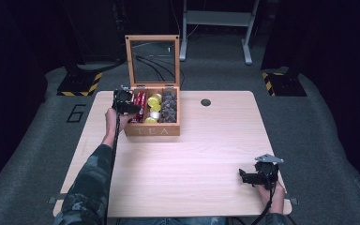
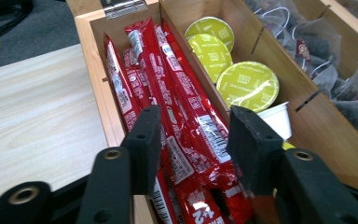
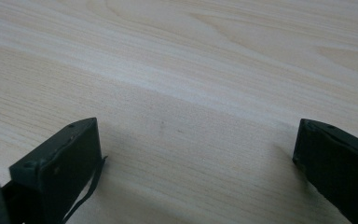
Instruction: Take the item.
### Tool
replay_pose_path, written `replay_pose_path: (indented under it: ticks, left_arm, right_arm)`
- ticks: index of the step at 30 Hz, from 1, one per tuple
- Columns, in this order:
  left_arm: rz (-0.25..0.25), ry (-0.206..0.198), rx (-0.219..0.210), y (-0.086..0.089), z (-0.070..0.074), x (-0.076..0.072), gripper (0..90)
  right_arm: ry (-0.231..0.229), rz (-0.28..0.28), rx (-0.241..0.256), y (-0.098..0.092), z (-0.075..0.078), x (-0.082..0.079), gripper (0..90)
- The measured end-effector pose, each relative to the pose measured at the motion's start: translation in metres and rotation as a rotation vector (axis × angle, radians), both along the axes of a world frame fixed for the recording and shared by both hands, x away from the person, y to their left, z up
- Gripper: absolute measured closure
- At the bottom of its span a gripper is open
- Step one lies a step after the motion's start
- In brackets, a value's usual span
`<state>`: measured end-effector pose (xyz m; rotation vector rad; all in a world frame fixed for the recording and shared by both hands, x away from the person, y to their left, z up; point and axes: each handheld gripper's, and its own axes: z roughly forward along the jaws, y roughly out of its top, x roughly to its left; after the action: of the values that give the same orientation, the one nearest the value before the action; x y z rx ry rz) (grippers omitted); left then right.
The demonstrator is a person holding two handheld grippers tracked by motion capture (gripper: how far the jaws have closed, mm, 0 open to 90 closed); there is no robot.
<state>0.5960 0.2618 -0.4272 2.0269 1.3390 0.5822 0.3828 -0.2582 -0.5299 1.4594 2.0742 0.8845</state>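
the high view looks forward and down on the table (image 1: pixel 178 154). the left gripper view hangs close over the tea box (image 2: pixel 98 70), also seen at the high view's 11 o'clock. the right gripper view faces bare tabletop, very near.

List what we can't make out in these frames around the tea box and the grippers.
- Red stick packets: near ends hidden behind the left gripper in its own view.
- White cup: mostly behind a black finger.
- Tea box: contents too small to read in the high view.
- Right gripper: jaws cut off by the frame edges.
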Motion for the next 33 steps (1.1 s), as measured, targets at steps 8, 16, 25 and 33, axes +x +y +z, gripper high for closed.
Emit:
replay_pose_path:
  ticks: [8,16,25,33]
  left_arm:
    - [0.012,0.015,0.019,-0.001,-0.007,0.003,61.3]
    - [0.018,0.036,-0.002,0.001,-0.017,0.004,68.6]
    - [0.038,0.049,0.014,-0.003,-0.02,0.003,76.9]
    - [0.089,0.044,-0.017,-0.003,-0.021,0.001,82.3]
  right_arm:
    - [0.0,0.0,0.0,0.0,0.0,0.0,0.3]
    - [0.0,0.0,0.0,0.0,0.0,0.0,0.3]
    - [0.0,-0.001,0.0,0.0,0.0,0.0,0.3]
    - [-0.001,-0.002,0.0,0.0,0.0,0.0,0.3]
